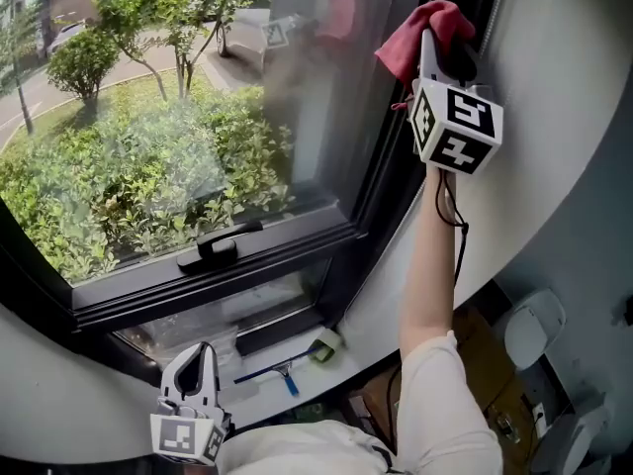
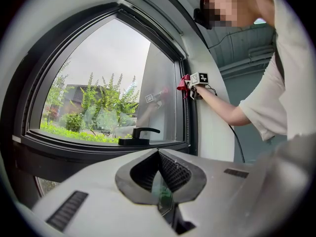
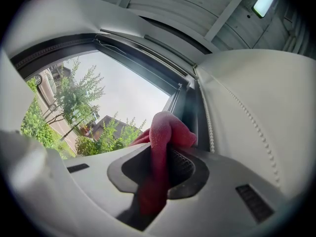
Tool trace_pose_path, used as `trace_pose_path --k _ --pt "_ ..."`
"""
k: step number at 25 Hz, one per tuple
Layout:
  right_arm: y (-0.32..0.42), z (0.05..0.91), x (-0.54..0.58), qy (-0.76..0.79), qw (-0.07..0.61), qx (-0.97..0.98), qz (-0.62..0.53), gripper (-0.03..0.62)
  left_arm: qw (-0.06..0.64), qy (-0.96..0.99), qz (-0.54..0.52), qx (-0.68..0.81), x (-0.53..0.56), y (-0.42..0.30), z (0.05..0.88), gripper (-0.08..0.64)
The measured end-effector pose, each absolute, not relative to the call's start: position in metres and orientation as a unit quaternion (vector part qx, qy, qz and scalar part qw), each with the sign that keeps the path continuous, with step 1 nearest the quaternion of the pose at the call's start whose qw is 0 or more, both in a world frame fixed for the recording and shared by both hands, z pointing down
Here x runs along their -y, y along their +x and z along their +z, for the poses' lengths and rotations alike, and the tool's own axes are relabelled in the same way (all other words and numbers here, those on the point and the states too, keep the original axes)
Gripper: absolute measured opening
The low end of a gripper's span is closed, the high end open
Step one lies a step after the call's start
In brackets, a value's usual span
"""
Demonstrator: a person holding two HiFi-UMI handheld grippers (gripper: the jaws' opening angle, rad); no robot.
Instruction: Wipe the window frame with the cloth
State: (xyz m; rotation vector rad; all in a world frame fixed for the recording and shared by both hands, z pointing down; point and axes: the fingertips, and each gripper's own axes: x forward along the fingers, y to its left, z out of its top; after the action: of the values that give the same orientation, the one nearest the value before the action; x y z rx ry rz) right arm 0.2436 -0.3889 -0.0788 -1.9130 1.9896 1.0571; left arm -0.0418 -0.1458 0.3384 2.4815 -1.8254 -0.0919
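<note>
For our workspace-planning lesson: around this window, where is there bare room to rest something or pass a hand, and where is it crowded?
Free: the dark rail either side of the handle; the upright below the right gripper. Crowded: the sill corner, with blue tool and small roll.

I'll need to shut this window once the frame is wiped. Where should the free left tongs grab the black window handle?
Take the window handle by its slim lever arm, which juts sideways and seems to stand off the sash rail, not by the squat base. Bring the left tongs in from the room side, one jaw above the arm, one below.
</note>
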Motion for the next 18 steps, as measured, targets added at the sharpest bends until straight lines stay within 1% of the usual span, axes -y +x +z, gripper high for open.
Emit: trace_pose_path --k 6,11,18 --pt "0.243 -0.064 0.388 -0.652 0.084 -0.665 0.354 0.089 0.031 0.806 -0.033 0.590 0.138 -0.049 0.337 0.008" --pt "0.242 -0.051 0.390 -0.661 0.071 -0.655 0.360 0.089 0.045 0.807 -0.051 0.587 0.135 -0.056 0.339 0.008" --pt "0.242 -0.037 0.389 -0.664 0.068 -0.654 0.356 0.089 0.037 0.811 -0.053 0.582 0.129 -0.062 0.335 0.008"
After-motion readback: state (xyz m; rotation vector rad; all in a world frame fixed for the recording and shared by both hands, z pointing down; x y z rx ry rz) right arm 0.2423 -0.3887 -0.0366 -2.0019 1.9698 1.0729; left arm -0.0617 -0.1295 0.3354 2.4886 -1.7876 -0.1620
